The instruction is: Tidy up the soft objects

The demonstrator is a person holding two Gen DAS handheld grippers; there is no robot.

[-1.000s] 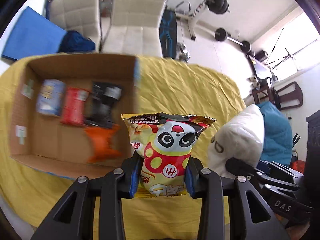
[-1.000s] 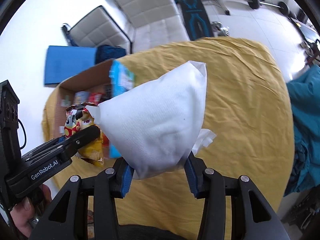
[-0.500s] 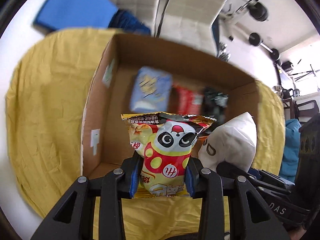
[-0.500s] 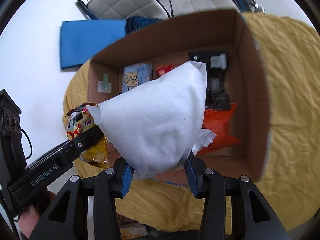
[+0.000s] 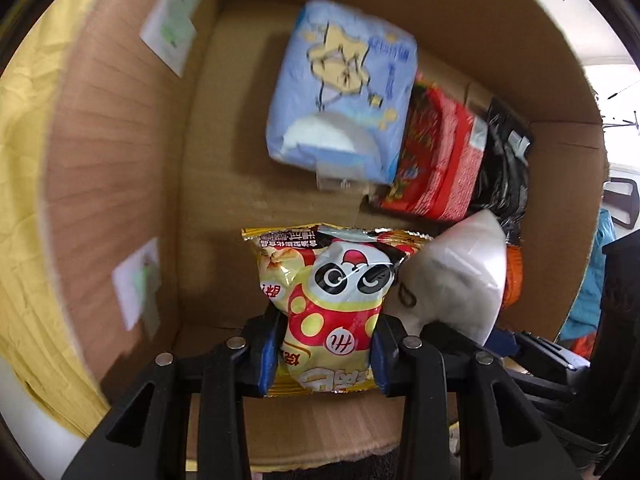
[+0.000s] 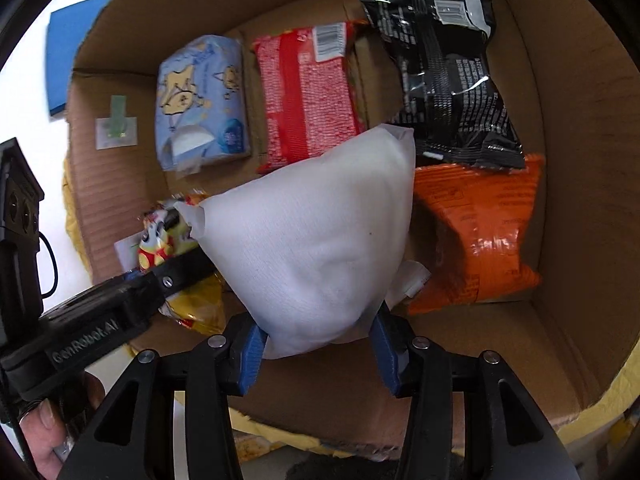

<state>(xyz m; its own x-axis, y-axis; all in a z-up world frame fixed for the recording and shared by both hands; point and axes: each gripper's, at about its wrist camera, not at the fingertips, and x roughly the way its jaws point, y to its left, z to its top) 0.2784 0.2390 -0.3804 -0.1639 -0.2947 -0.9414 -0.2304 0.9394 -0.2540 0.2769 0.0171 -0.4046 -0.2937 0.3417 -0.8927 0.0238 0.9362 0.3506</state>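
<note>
Left gripper (image 5: 326, 354) clamps the lower part of a panda-print snack bag (image 5: 334, 300), held upright inside the cardboard box (image 5: 112, 152). Right gripper (image 6: 318, 350), its jaws having just been opening slightly, has the white pouch (image 6: 320, 248) between its blue pads (image 6: 250, 354), which touch its sides. Beyond, on the box floor: a blue tissue pack (image 6: 200, 108), a red packet (image 6: 308, 96), a black bag (image 6: 452, 76) and an orange bag (image 6: 480, 232), the pouch partly hiding the red and orange ones. Yellow cloth (image 5: 24, 128) lies outside the box.
</note>
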